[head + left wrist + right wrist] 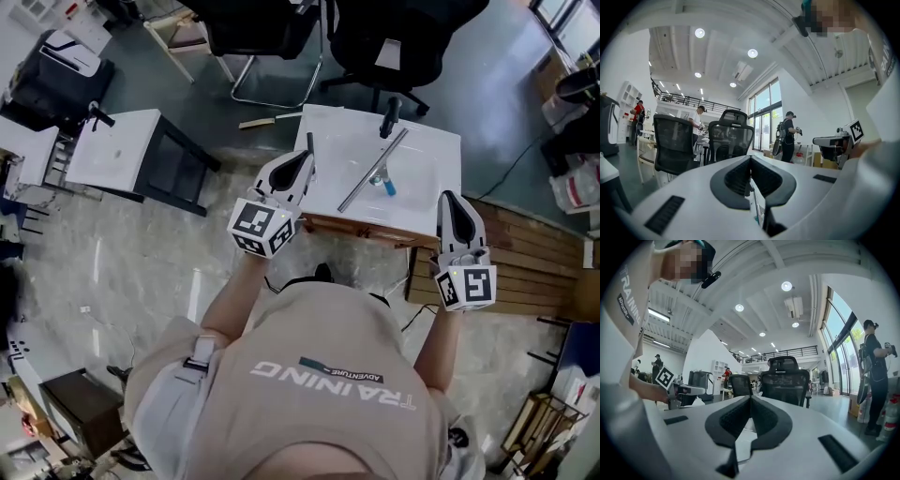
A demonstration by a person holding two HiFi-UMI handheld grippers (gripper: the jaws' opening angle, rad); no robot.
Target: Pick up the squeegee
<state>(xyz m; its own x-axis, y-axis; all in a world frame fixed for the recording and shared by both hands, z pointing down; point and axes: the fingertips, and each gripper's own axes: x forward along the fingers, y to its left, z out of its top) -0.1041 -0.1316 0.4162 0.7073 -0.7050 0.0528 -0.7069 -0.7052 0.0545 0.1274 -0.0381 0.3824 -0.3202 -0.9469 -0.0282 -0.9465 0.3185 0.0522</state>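
Observation:
The squeegee (373, 172) lies on a small white table (431, 155): a long metal blade set diagonally, a black handle at its far end and a blue piece near the middle. My left gripper (307, 148) is held level over the table's near left corner, left of the blade and clear of it, jaws shut and empty. My right gripper (448, 199) hovers at the table's near right edge, also shut with nothing in it. In the left gripper view the jaws (750, 158) meet; in the right gripper view the jaws (750, 398) meet too.
Two black office chairs (272, 33) (394, 37) stand beyond the table. Another white table (117, 150) is at the left, a wooden pallet (534, 262) at the right. Other people stand farther off in the room (787, 136) (874, 366).

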